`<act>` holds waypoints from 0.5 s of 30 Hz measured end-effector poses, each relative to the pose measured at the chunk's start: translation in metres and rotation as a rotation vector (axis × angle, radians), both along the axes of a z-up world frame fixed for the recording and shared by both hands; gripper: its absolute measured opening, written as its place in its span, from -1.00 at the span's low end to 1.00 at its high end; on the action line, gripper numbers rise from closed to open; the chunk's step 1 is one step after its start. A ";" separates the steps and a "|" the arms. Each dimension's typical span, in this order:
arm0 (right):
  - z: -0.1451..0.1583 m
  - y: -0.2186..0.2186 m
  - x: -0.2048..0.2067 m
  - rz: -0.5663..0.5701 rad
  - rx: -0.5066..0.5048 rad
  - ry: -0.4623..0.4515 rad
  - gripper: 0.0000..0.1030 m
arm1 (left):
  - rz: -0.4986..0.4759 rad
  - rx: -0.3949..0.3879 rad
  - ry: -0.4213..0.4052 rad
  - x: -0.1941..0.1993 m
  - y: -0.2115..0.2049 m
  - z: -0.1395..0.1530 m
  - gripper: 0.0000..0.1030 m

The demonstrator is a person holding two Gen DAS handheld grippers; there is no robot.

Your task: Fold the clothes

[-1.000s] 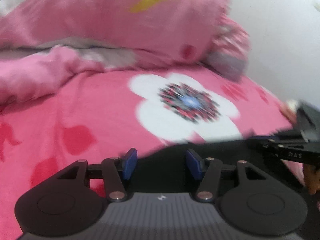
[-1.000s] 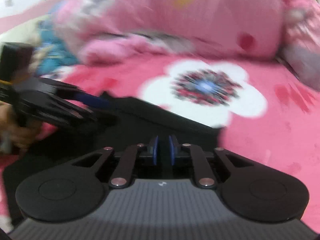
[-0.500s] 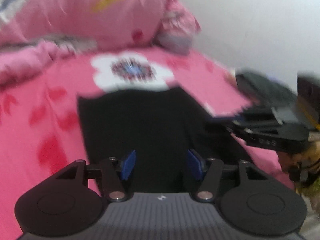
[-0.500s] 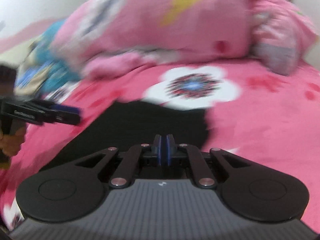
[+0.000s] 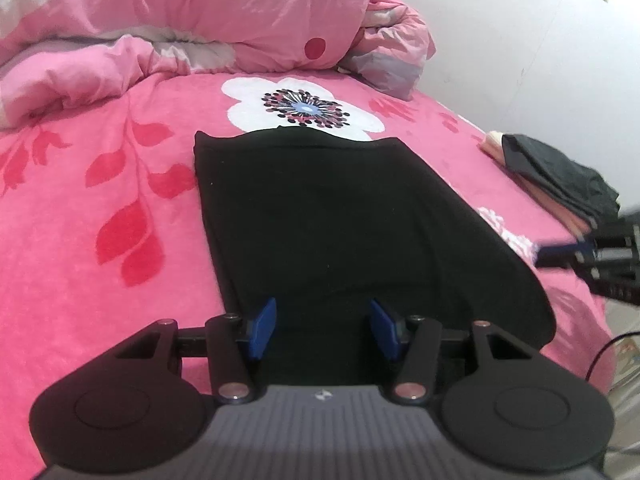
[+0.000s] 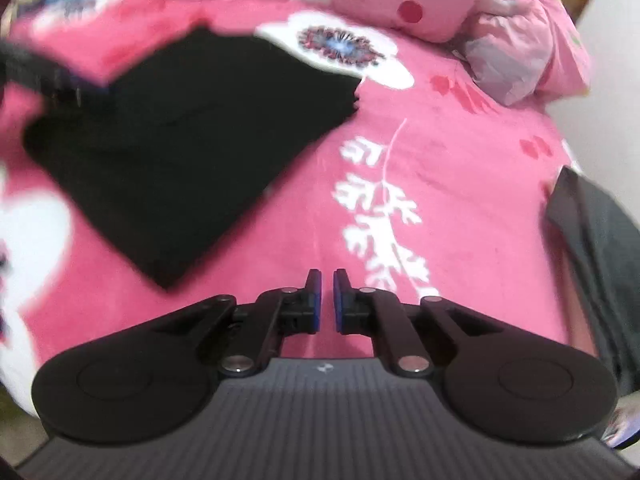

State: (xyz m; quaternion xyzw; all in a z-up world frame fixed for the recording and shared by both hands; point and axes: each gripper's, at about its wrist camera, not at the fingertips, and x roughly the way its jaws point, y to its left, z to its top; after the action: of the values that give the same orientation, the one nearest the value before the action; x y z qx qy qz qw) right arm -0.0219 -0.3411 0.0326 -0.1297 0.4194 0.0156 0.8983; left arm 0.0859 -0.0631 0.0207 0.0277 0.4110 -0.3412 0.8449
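The black garment (image 5: 344,220) lay folded mid-bed (image 5: 80,272), probably needing another fold. My left gripper (image 5: 323,330) was closing, gripping nothing; my right gripper (image 6: 323,300) was nearly closed, empty.

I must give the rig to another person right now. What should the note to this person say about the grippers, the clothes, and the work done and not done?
Left gripper: fingers apart and closing, nothing pinched; it hovers over the near edge of the black garment.
Right gripper: shut and empty, over the bare pink bedsheet, to the right of the garment.
The garment lies flat on the bed as a long rectangle, so the side folds look done.
A small pile of folded clothes sits near the right edge of the bed.
Probably left: fold the rectangle end to end, then move it to the pile.
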 end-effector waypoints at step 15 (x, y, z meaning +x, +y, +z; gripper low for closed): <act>-0.021 -0.017 0.024 -0.024 0.031 0.059 -0.90 | -0.040 0.014 -0.043 -0.005 0.002 -0.005 0.04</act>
State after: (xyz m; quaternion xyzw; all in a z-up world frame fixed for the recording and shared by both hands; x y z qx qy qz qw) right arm 0.0026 -0.3581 0.0120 -0.1104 0.4469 0.0150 0.8876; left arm 0.0813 -0.0608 0.0160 0.0491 0.3944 -0.3546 0.8463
